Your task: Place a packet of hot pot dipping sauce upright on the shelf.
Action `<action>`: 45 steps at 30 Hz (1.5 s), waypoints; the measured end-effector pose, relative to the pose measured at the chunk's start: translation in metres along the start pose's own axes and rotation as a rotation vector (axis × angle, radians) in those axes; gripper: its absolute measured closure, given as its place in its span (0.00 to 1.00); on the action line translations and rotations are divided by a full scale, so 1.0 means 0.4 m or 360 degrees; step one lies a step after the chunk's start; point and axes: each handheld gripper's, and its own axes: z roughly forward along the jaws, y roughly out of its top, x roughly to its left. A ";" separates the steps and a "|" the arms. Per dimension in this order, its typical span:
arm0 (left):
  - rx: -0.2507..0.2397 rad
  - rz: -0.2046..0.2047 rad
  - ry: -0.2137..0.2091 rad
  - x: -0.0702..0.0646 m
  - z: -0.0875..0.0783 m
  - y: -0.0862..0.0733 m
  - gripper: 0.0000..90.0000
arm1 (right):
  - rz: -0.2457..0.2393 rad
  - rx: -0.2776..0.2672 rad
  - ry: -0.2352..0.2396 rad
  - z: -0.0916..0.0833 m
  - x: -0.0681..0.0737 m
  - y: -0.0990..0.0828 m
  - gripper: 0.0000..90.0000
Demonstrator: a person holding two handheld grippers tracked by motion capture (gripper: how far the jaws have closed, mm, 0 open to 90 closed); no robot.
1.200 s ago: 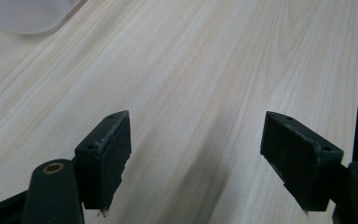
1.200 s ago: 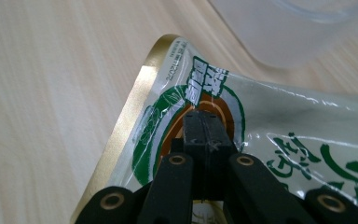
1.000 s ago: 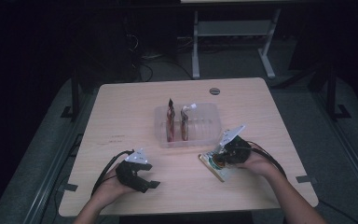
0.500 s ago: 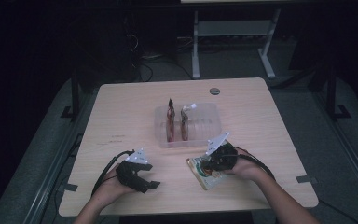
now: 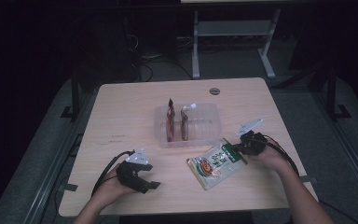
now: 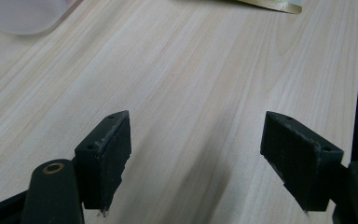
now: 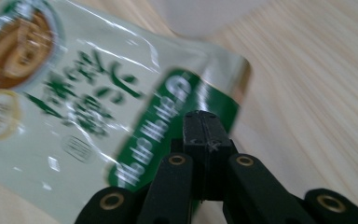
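Observation:
A green and white food packet (image 5: 216,164) lies on the wooden table (image 5: 121,107) in front of a clear plastic tray (image 5: 210,122). My right gripper (image 5: 238,150) is at the packet's right end, shut on its green edge. In the right gripper view the jaws (image 7: 205,127) are pressed together over that green strip of the packet (image 7: 74,88). My left gripper (image 5: 152,180) rests at the front left of the table, open with nothing between its jaws (image 6: 193,158). Two dark upright pouches (image 5: 170,120) stand in the tray's left part.
The tray's pale corner (image 6: 23,18) and the packet's gold edge (image 6: 270,3) lie at the far end of the left gripper view. A round grommet (image 5: 214,90) sits near the table's back edge. A white stand (image 5: 233,32) rises beyond the table.
My right gripper went left with the packet, then came back right. The packet now lies stretched out in front of the tray. The left gripper kept still.

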 end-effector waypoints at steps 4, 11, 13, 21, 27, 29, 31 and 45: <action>-0.0004 -0.0007 -0.0005 0.000 0.001 -0.001 0.27 | 0.0024 -0.0011 0.0016 -0.004 -0.006 -0.001 1.00; 0.0004 0.0009 -0.0004 0.002 -0.003 -0.001 0.27 | 0.0008 0.0008 0.0080 0.005 0.008 0.003 1.00; 0.0006 0.0012 -0.0004 0.003 -0.003 -0.001 0.27 | 0.0010 0.0009 0.0091 0.005 0.010 0.004 1.00; -0.0014 -0.0006 0.0000 0.001 -0.002 -0.001 0.27 | -0.0089 -0.0001 0.0200 0.025 0.048 0.023 1.00; -0.0017 -0.0004 -0.0001 0.002 -0.002 -0.001 0.27 | -0.0189 -0.0018 0.0246 0.046 0.075 0.046 1.00; -0.0016 -0.0006 -0.0002 0.001 -0.001 -0.001 0.27 | -0.0200 -0.0019 0.0265 0.054 0.085 0.056 1.00; -0.0015 -0.0005 0.0000 0.000 -0.001 0.000 0.27 | -0.0219 -0.0022 0.0275 0.058 0.089 0.062 1.00; -0.0020 0.0005 0.0002 -0.003 0.000 0.003 0.27 | -0.0339 -0.0053 0.0453 0.101 0.171 0.115 1.00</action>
